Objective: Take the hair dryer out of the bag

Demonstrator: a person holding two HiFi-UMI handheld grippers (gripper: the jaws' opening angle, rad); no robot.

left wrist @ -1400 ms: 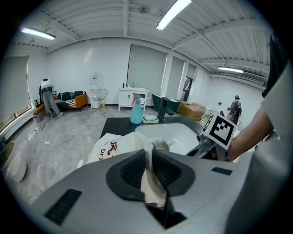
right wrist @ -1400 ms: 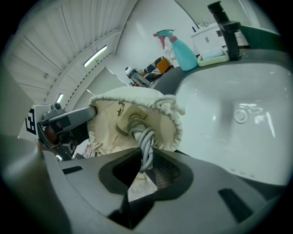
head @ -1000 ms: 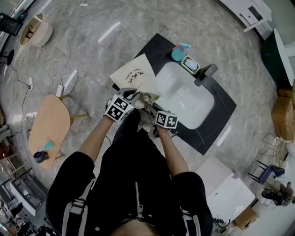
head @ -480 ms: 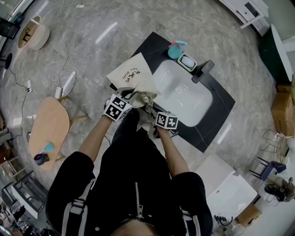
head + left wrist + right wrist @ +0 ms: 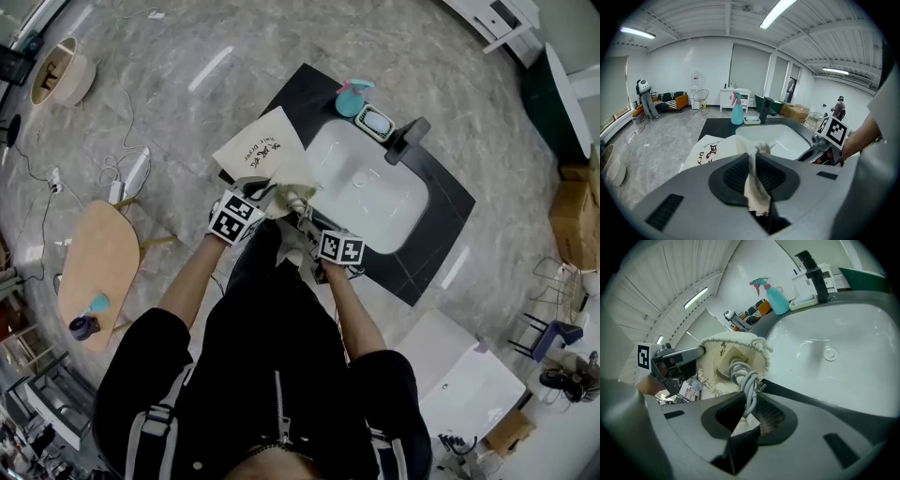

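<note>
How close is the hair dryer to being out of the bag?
Partly. Done: the bag lies open beside the sink. In hand: the left gripper pinches the bag's edge, and the right gripper pinches the gray cord. Left: the dryer's body sits inside the bag's mouth.

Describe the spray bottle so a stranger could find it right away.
Find the white sink set in the black counter. At its far rim, beside the black faucet and flat soap dish, stands the spray bottle: upright, teal, pink trigger.

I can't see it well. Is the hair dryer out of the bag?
Not yet: the hair dryer sits inside the open bag; only its cord reaches out.
</note>
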